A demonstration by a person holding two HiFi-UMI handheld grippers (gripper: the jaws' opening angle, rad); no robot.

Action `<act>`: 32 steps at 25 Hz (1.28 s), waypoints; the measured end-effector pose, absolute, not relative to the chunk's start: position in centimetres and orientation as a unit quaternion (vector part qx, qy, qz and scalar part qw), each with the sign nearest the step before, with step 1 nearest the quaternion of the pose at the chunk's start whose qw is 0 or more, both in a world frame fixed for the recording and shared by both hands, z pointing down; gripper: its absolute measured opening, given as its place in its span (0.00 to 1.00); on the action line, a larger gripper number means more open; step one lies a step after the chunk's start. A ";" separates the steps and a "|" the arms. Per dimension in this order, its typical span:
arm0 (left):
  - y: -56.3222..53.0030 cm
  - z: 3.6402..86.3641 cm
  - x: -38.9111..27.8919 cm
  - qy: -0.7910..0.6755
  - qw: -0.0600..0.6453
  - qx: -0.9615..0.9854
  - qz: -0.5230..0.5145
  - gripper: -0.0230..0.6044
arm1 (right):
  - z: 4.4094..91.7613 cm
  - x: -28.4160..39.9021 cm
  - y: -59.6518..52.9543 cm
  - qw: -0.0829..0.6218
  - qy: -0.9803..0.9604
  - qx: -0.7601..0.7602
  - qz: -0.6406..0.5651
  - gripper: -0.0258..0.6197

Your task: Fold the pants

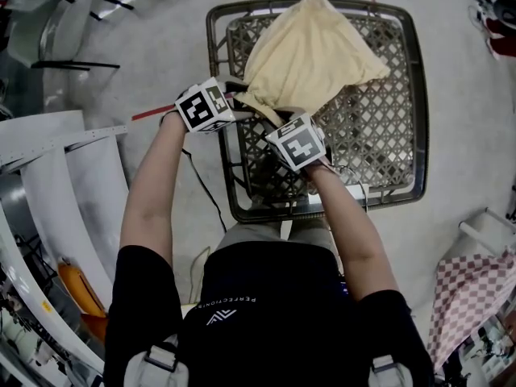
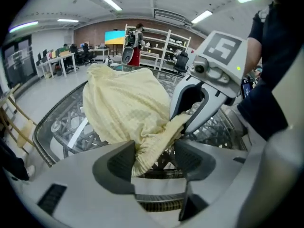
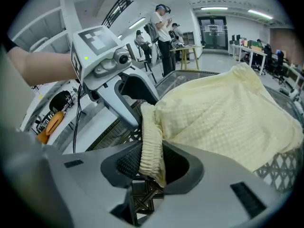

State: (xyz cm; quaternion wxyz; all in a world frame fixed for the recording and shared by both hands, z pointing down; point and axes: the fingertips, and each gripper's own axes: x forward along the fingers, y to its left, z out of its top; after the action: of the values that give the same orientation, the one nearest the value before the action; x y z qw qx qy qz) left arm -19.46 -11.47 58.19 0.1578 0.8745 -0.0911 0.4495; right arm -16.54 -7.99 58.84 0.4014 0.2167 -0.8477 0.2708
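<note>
Over the basket [image 1: 379, 135], right tongs [image 3: 151, 165] pinch the pants [image 1: 310, 55]; left tongs [image 2: 154, 160] gape around cloth: clamp them firmly before lifting.

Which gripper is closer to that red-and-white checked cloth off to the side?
Right. The right gripper, over the near part of the basket, sits on the side toward the checked cloth; the left gripper is farther off, by the basket's opposite rim.

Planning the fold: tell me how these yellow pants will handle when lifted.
Likely floppy: the pants slump in a soft heap in the basket. Probably light, as the cloth looks thin. The ribbed waistband probably resists slipping.
</note>
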 end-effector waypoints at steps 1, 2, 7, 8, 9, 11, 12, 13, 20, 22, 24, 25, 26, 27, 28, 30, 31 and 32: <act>-11.6 58.2 -19.4 -0.094 0.145 0.876 0.451 0.45 | 58.8 -16.5 -8.0 0.401 -0.847 0.215 0.276 0.23; -11.7 58.3 -19.4 -0.097 0.135 0.877 0.452 0.44 | 58.8 -16.4 -8.1 0.400 -0.845 0.214 0.283 0.23; -11.9 58.3 -19.2 -0.116 0.112 0.875 0.456 0.37 | 58.3 -15.9 -8.2 0.388 -0.837 0.217 0.319 0.23; -11.9 58.2 -19.2 -0.118 0.113 0.875 0.456 0.36 | 58.1 -15.8 -8.2 0.390 -0.837 0.215 0.317 0.23; -11.9 58.2 -19.1 -0.119 0.116 0.874 0.456 0.32 | 58.0 -15.7 -8.2 0.393 -0.837 0.214 0.314 0.23; -11.7 58.2 -18.9 -0.116 0.124 0.873 0.458 0.27 | 57.8 -15.5 -8.2 0.394 -0.838 0.210 0.312 0.22; -11.5 58.2 -18.8 -0.111 0.130 0.872 0.460 0.24 | 57.7 -15.4 -8.1 0.395 -0.839 0.207 0.313 0.22; -11.3 58.3 -18.7 -0.106 0.135 0.870 0.462 0.22 | 57.7 -15.3 -8.0 0.396 -0.838 0.205 0.314 0.22; -8.7 57.8 -17.8 -0.082 0.153 0.862 0.476 0.19 | 56.9 -14.3 -6.0 0.415 -0.837 0.178 0.308 0.22; -7.6 57.7 -17.4 -0.080 0.159 0.860 0.478 0.19 | 56.9 -13.9 -5.0 0.421 -0.837 0.167 0.308 0.22; -6.5 57.8 -17.1 -0.079 0.176 0.856 0.480 0.19 | 56.9 -13.5 -4.0 0.428 -0.836 0.155 0.307 0.22; -5.9 57.8 -16.9 -0.077 0.186 0.853 0.482 0.19 | 56.8 -13.3 -3.6 0.431 -0.836 0.151 0.305 0.22; -5.3 57.8 -16.8 -0.075 0.194 0.850 0.483 0.19 | 56.8 -13.1 -3.1 0.434 -0.836 0.146 0.303 0.22; -4.8 57.8 -16.6 -0.071 0.199 0.849 0.485 0.19 | 56.7 -12.9 -2.7 0.436 -0.836 0.140 0.302 0.22; -4.2 57.8 -16.4 -0.065 0.203 0.848 0.486 0.19 | 56.7 -12.7 -2.2 0.439 -0.836 0.134 0.301 0.22; -3.4 57.5 -15.9 -0.054 0.211 0.846 0.487 0.19 | 56.5 -12.2 -1.5 0.443 -0.836 0.120 0.301 0.22; -3.0 57.3 -15.6 -0.050 0.216 0.845 0.486 0.19 | 56.3 -11.8 -1.2 0.445 -0.835 0.114 0.302 0.22; -2.8 57.1 -15.3 -0.045 0.222 0.845 0.485 0.19 | 56.0 -11.5 -1.0 0.446 -0.835 0.109 0.303 0.22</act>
State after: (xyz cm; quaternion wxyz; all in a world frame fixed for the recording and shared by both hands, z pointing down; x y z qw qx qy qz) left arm -15.28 -2.79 57.06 0.2217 0.8448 -0.0449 0.4849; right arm -11.48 -1.01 56.00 0.4458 0.1090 -0.8351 0.3032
